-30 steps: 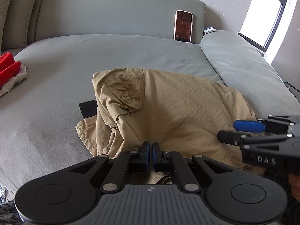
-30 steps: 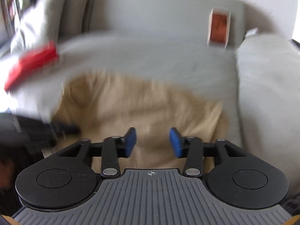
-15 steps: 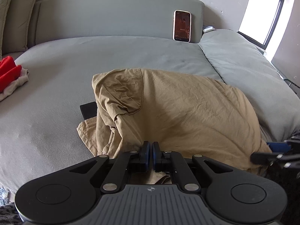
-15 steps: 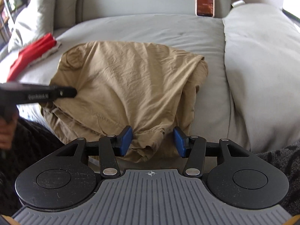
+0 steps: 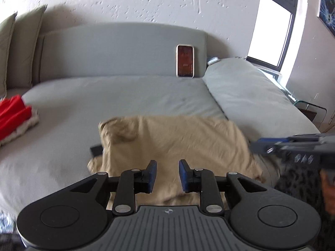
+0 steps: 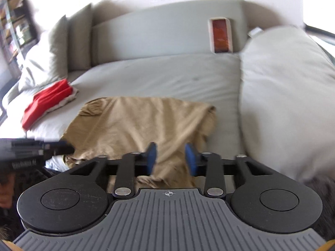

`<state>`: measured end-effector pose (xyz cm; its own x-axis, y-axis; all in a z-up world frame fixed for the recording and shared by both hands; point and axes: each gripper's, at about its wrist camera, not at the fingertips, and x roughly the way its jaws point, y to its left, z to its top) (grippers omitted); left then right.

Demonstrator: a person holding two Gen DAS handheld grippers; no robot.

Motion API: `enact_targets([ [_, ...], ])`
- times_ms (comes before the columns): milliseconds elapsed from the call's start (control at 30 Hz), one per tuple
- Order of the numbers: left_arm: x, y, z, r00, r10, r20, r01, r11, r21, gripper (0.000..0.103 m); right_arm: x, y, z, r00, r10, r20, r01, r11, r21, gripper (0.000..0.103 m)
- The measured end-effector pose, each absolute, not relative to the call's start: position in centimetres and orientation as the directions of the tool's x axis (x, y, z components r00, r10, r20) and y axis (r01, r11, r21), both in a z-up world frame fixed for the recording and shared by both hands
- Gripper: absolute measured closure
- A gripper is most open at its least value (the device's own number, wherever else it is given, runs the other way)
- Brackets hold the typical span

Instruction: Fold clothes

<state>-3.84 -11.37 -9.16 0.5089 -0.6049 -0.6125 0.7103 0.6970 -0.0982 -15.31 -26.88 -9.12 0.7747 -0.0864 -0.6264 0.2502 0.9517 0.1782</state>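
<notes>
A tan garment (image 5: 171, 146) lies folded on the grey sofa seat (image 5: 125, 96), with its near edge toward me. My left gripper (image 5: 167, 174) hovers over that near edge. Its jaws are opening and nothing is between the blue pads. In the right wrist view the same garment (image 6: 142, 125) spreads ahead of my right gripper (image 6: 170, 159). That gripper's jaws are closing and still stand apart, with the cloth below them and not pinched. Each gripper shows in the other's view: the right gripper (image 5: 270, 144) at the garment's right side, the left gripper (image 6: 52, 146) at its left.
A red cloth (image 5: 12, 115) on a pale one lies at the far left of the seat. A phone (image 5: 184, 60) leans on the backrest. A big grey cushion (image 5: 251, 96) borders the right. A dark flat thing (image 5: 96, 149) pokes out under the garment's left edge.
My left gripper let go of the garment's near edge, opened and rose. My right gripper lifted off the hem, and its jaws have narrowed. The garment lies flat on the seat.
</notes>
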Motion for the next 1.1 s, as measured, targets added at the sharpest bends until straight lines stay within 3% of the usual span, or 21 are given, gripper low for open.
enact_targets([
  [167, -3.2, -15.2, -13.8, 0.455, -0.48, -0.75, 0.716, 0.698, -0.012, 0.08, -10.6, -24.5, -11.2, 0.711, -0.105, -0.695, 0.215, 0.974, 0.073, 0.071],
  [233, -3.6, -14.6, -14.1, 0.459, -0.491, -0.74, 0.705, 0.708, -0.033, 0.08, -10.5, -24.4, -13.1, 0.66, -0.095, -0.745, 0.207, 0.977, 0.059, 0.07],
  [367, -4.2, -13.6, -13.1, 0.448, -0.482, -0.753, 0.682, 0.729, -0.061, 0.079, -12.9, -23.9, -13.9, 0.678, -0.095, -0.729, 0.157, 0.987, 0.018, 0.071],
  [467, -5.6, -12.2, -11.3, 0.477, -0.492, -0.728, 0.679, 0.732, -0.05, 0.076, -14.3, -24.7, -12.4, 0.686, -0.06, -0.726, 0.184, 0.979, 0.093, 0.065],
  [533, -6.0, -10.7, -9.7, 0.521, -0.519, -0.677, 0.662, 0.747, -0.063, 0.054, -15.6, -25.4, -11.0, 0.713, -0.033, -0.7, 0.209, 0.964, 0.168, 0.046],
  [600, -5.8, -9.6, -7.9, 0.584, -0.519, -0.625, 0.619, 0.782, -0.071, 0.023, -16.9, -26.2, -9.8, 0.768, -0.039, -0.639, 0.235, 0.946, 0.225, 0.035],
  [667, -5.1, -8.8, -6.5, 0.646, -0.495, -0.582, 0.558, 0.826, -0.082, 0.017, -17.7, -27.1, -8.7, 0.807, -0.083, -0.584, 0.273, 0.931, 0.244, 0.021],
  [733, -3.5, -8.5, -6.3, 0.669, -0.466, -0.579, 0.516, 0.852, -0.09, 0.015, -17.7, -28.0, -8.1, 0.817, -0.131, -0.561, 0.317, 0.916, 0.247, 0.012],
  [933, 1.5, -9.3, -8.7, 0.636, -0.39, -0.666, 0.456, 0.886, -0.083, 0.015, -16.0, -30.5, -9.8, 0.777, -0.127, -0.616, 0.415, 0.84, 0.351, 0.011],
  [1100, 3.2, -9.3, -12.1, 0.527, -0.346, -0.776, 0.461, 0.884, -0.081, 0.017, -13.4, -31.0, -12.4, 0.742, -0.12, -0.659, 0.435, 0.835, 0.338, 0.011],
])
